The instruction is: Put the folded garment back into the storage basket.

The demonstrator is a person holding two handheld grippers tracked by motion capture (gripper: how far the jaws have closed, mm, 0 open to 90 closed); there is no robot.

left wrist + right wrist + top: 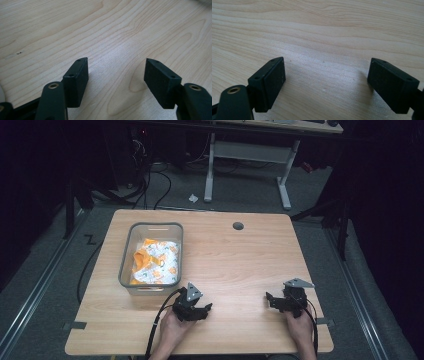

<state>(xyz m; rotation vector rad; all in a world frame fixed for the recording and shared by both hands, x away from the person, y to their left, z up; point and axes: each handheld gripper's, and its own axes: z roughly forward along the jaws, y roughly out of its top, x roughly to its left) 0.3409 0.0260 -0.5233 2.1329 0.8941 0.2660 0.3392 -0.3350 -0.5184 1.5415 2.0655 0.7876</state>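
Note:
A grey plastic basket (126, 251) stands on the left half of the wooden table (235, 255). Inside it lies a crumpled white cloth with orange print (156, 262). My left gripper (204, 310) rests low near the front edge, just in front of the basket's near right corner, jaws apart and empty. My right gripper (270, 300) sits near the front right of the table, also open and empty. In the left gripper view the left gripper (116, 72) hovers over bare wood. The right gripper view shows the right gripper (327, 75) spread wide above bare wood.
A round grey cable hole (238, 226) marks the table's far middle. Beyond the table stands a white-legged desk (250, 155), with cables (150, 185) on the dark floor. Black cables trail from both grippers off the front edge.

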